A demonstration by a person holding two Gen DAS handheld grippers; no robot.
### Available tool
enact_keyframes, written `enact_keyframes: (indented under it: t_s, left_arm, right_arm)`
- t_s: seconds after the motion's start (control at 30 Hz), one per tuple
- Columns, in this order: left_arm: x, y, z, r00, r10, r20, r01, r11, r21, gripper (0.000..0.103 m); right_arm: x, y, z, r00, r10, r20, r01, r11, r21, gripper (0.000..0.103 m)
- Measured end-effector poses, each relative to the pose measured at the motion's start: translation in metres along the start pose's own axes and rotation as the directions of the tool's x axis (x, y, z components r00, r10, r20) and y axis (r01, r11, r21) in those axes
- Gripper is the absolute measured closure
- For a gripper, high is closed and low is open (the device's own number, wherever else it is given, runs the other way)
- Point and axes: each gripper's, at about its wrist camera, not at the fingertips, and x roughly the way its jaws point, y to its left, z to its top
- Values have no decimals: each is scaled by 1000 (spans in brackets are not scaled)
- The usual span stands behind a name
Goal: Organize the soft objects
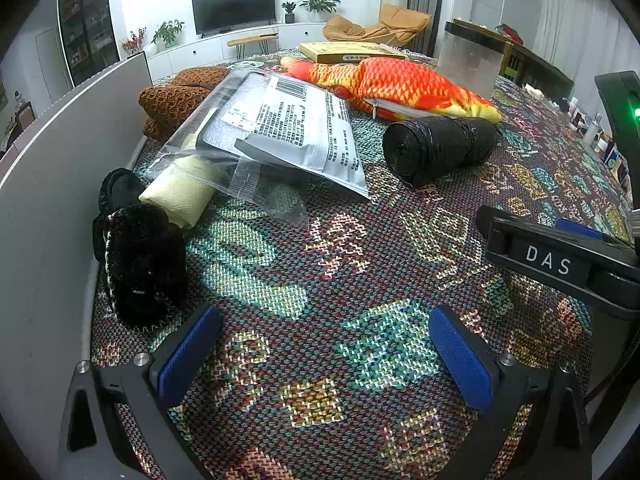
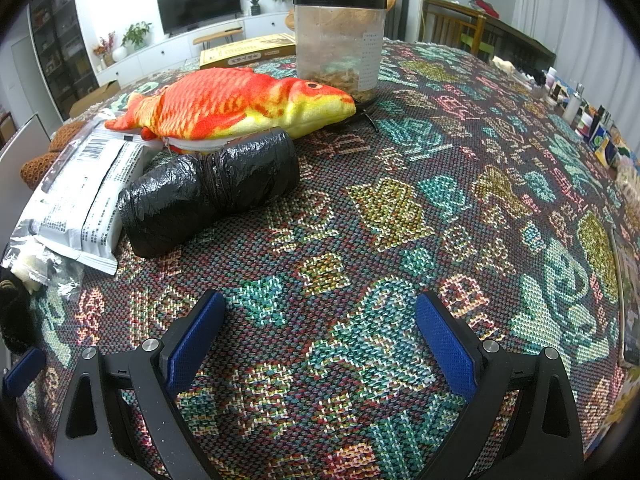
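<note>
An orange plush fish (image 1: 394, 82) (image 2: 232, 106) lies at the back of the patterned tablecloth. A black roll of plastic bags (image 1: 438, 146) (image 2: 208, 194) lies in front of it. A clear packet with a printed label (image 1: 280, 128) (image 2: 84, 200) rests on a cream cloth roll (image 1: 182, 194). A black fuzzy item (image 1: 140, 256) lies at the left, a brown knit item (image 1: 176, 98) behind. My left gripper (image 1: 324, 356) is open and empty above bare cloth. My right gripper (image 2: 320, 344) is open and empty, also seen from the side (image 1: 560, 260).
A grey board (image 1: 60, 152) walls the left side. A clear lidded jar (image 2: 340, 40) (image 1: 470, 56) and a yellow box (image 2: 248, 54) stand at the back. Small bottles and items (image 2: 592, 120) line the far right edge. The tablecloth (image 2: 440, 220) covers the table.
</note>
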Motion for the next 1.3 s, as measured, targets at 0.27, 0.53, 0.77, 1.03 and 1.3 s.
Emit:
enact_keyframes:
  t_s: [0.27,0.53,0.77,1.03,1.3]
  left_arm:
    - [0,0,0,1000,0,0,0,1000,-1,0]
    - [0,-2,2,1000,1,0,-1,1000,0,0]
    - [0,-3,2,1000,0,0,0,1000,0,0]
    - [0,-3,2,1000,0,0,0,1000,-1,0]
    - [0,-2,2,1000,0,1,0,1000,-1,0]
  right_arm:
    - [0,0,0,1000,0,0,0,1000,0,5]
    - [0,0,0,1000,0,0,0,1000,0,5]
    - [0,0,0,1000,0,0,0,1000,0,5]
    - [0,0,0,1000,0,0,0,1000,0,5]
    - [0,1,0,1000,0,0,0,1000,0,5]
